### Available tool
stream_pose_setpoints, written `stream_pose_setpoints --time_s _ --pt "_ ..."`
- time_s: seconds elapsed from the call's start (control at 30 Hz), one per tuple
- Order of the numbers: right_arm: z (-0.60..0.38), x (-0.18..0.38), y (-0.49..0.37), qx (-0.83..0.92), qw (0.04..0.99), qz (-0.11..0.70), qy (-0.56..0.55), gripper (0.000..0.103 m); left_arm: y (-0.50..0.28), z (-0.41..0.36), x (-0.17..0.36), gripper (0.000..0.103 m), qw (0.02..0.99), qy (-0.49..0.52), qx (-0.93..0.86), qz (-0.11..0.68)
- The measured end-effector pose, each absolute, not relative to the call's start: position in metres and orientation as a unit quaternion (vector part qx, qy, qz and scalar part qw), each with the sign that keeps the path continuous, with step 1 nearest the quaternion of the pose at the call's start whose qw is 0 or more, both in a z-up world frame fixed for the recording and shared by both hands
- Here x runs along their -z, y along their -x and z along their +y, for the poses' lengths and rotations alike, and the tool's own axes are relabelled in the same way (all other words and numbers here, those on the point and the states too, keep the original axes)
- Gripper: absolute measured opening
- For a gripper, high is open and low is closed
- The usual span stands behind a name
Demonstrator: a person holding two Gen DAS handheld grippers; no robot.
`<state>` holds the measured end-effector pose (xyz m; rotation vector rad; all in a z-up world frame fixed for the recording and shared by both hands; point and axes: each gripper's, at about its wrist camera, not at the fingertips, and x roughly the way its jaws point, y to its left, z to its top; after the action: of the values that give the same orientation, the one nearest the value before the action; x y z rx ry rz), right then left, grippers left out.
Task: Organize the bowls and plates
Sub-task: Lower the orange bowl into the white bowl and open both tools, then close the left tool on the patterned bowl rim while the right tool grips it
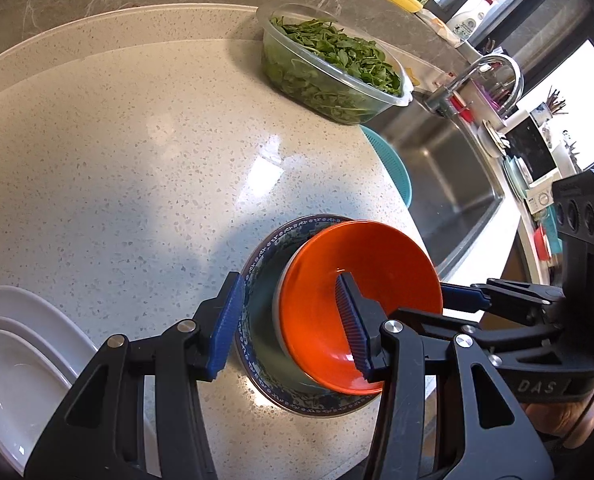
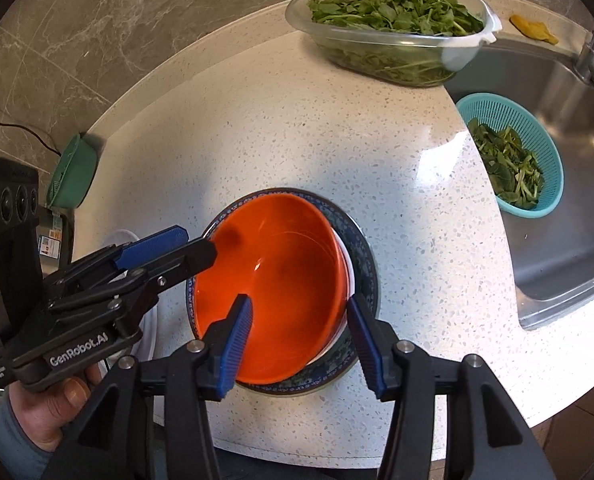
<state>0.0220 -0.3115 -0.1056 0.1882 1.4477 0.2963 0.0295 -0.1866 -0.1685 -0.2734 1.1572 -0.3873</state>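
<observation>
An orange bowl [image 1: 337, 304] [image 2: 273, 292] sits tilted inside a blue-patterned bowl [image 1: 265, 252] [image 2: 365, 252] on the speckled counter. My left gripper [image 1: 289, 328] [image 2: 185, 248] is open and straddles the left rims of both bowls. One pad [image 1: 225, 328] is outside the blue bowl and the other is inside the orange one, neither pressing. My right gripper [image 2: 301, 344] [image 1: 457, 300] is open too, astride the orange bowl's right wall with a gap on both sides. Stacked white plates [image 1: 21, 356] lie at the lower left of the left wrist view.
A clear tub of leafy greens [image 1: 329, 68] [image 2: 393, 28] stands at the back of the counter. To the right is the steel sink [image 1: 449, 184] [image 2: 569, 216] with a teal colander of greens [image 2: 513, 156] and a faucet [image 1: 485, 76]. A green basket [image 2: 73, 172] hangs off the left edge.
</observation>
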Motion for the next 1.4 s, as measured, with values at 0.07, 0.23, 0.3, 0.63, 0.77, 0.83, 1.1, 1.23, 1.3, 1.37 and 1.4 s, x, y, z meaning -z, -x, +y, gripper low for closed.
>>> stream_pose_setpoints --time_s 0.07,0.23,0.3,0.63,0.77,0.83,1.1,1.23,1.3,1.37,1.4 --pt "-0.311 0.104 -0.021 -0.136 0.736 0.658 -0.079 0.054 -0.031 -0.186 0.169 0.045 0.811 0.131 0.179 0.541" --pt "-0.32 0.089 -0.019 -0.146 0.745 0.643 -0.099 0.054 -0.027 -0.183 0.166 0.045 0.813 0.134 0.182 0.536" --pt "-0.33 0.076 -0.017 -0.159 0.754 0.626 -0.121 0.055 -0.024 -0.18 0.162 0.059 0.815 0.136 0.182 0.533" --pt "-0.386 0.076 -0.014 -0.117 0.769 0.616 -0.123 0.059 0.007 -0.152 0.162 0.078 0.812 0.135 0.148 0.548" --pt "-0.382 0.089 -0.017 -0.133 0.762 0.621 -0.125 0.059 0.014 -0.146 0.174 0.078 0.802 0.143 0.133 0.564" --pt "-0.375 0.096 -0.018 -0.142 0.759 0.625 -0.114 0.059 0.017 -0.147 0.176 0.078 0.801 0.143 0.131 0.566" --pt "-0.37 0.11 -0.019 -0.167 0.746 0.634 -0.117 0.059 0.021 -0.155 0.181 0.078 0.799 0.141 0.125 0.572" --pt "-0.385 0.102 -0.024 -0.161 0.755 0.624 -0.124 0.059 0.016 -0.16 0.186 0.078 0.793 0.137 0.128 0.58" --pt "-0.392 0.106 -0.026 -0.15 0.752 0.631 -0.119 0.059 0.016 -0.163 0.188 0.078 0.792 0.132 0.13 0.582" --pt "-0.397 0.113 -0.026 -0.147 0.746 0.639 -0.116 0.059 0.016 -0.166 0.188 0.078 0.793 0.13 0.13 0.581" --pt "-0.397 0.116 -0.026 -0.148 0.743 0.642 -0.116 0.059 0.015 -0.165 0.189 0.078 0.792 0.131 0.13 0.582"
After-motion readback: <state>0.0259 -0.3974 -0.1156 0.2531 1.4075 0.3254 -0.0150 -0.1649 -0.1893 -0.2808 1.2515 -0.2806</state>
